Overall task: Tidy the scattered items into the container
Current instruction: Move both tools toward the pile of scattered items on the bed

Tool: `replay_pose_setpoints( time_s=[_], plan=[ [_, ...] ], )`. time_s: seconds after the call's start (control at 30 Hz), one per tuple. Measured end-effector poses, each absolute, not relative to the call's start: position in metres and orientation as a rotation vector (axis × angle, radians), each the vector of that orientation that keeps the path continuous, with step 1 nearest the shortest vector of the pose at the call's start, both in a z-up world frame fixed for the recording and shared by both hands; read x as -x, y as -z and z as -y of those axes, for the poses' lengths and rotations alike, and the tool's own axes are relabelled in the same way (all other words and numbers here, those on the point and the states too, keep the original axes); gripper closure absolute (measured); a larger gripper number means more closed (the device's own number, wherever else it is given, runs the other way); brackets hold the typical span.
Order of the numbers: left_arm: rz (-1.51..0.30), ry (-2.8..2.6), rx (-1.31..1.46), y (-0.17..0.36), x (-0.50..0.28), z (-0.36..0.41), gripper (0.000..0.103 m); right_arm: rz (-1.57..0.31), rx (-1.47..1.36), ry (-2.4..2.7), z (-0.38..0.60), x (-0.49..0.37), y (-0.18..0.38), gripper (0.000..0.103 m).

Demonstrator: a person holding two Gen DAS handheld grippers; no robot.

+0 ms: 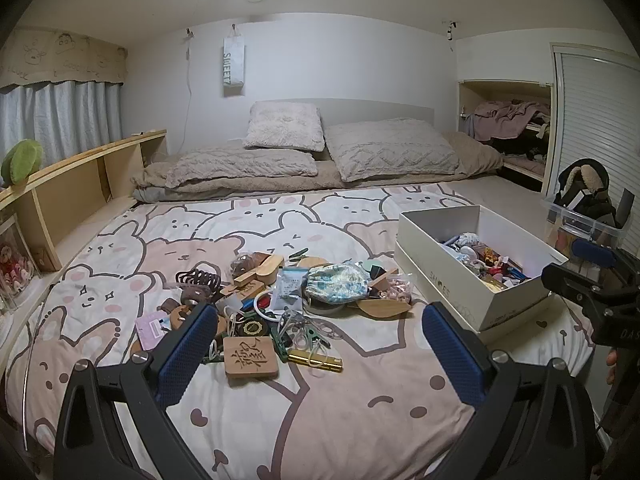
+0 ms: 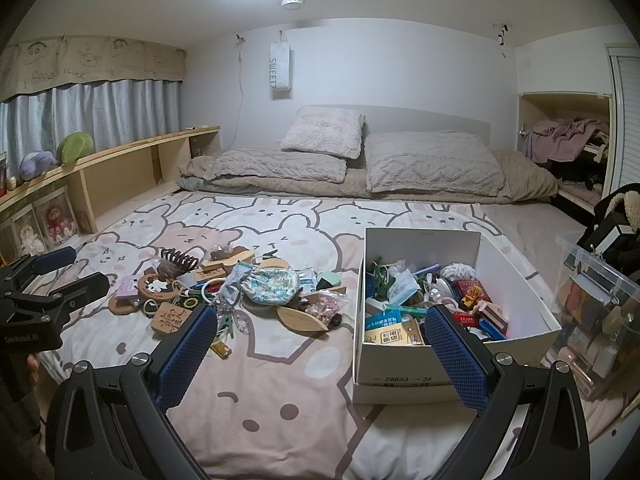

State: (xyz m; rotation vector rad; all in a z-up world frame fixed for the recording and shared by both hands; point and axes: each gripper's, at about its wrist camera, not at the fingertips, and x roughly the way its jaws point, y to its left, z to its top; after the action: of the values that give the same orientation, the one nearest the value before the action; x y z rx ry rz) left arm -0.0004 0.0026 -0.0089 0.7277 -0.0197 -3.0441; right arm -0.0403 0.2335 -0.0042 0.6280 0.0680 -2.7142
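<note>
A heap of small items lies on the cartoon bedsheet: a floral pouch [image 1: 338,283] [image 2: 272,286], a brown hair claw [image 1: 198,278], a carved wooden tag [image 1: 250,356] [image 2: 172,318], a gold bar [image 1: 316,360] and a leaf-shaped wooden dish [image 1: 384,307] [image 2: 300,320]. To the heap's right stands a white shoe box [image 1: 440,276] [image 2: 400,376], partly filled with several odds and ends. My left gripper [image 1: 320,344] [image 2: 86,268] hovers open just short of the heap, holding nothing. My right gripper [image 2: 322,348] [image 1: 560,262] is open and bare, by the box's near left corner.
A clear plastic bin [image 2: 592,292] [image 1: 588,224] with clutter sits right of the box at the bed's edge. Pillows [image 1: 392,148] and a folded blanket lie across the far end. A wooden shelf [image 1: 80,176] runs along the left side.
</note>
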Motion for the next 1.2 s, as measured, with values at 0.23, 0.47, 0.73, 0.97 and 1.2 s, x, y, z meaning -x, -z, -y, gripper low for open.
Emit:
replay_pose_setpoints(
  time_s=[0.23, 0.47, 0.73, 0.97, 1.2],
  plan=[
    [0.013, 3.043, -0.725, 0.011, 0.001, -0.002, 0.000, -0.052, -0.630, 2.715, -0.237, 0.040, 0.006, 0.000],
    [-0.001, 3.038, -0.730, 0.011, 0.001, 0.004, 0.000, -0.053, -0.643, 2.707, -0.236, 0.042, 0.007, 0.000],
    [-0.053, 2.984, -0.740, 0.013, 0.006, 0.028, 0.000, -0.060, -0.683, 2.681, -0.225, 0.051, 0.018, 0.000],
    [-0.071, 2.926, -0.776, 0.024, 0.011, 0.050, 0.000, -0.073, -0.731, 2.640, -0.210, 0.061, 0.032, 0.000],
    [-0.076, 2.891, -0.832, 0.039, 0.017, 0.067, 0.000, -0.106, -0.787, 2.595, -0.195, 0.070, 0.048, 0.000]
  ],
)
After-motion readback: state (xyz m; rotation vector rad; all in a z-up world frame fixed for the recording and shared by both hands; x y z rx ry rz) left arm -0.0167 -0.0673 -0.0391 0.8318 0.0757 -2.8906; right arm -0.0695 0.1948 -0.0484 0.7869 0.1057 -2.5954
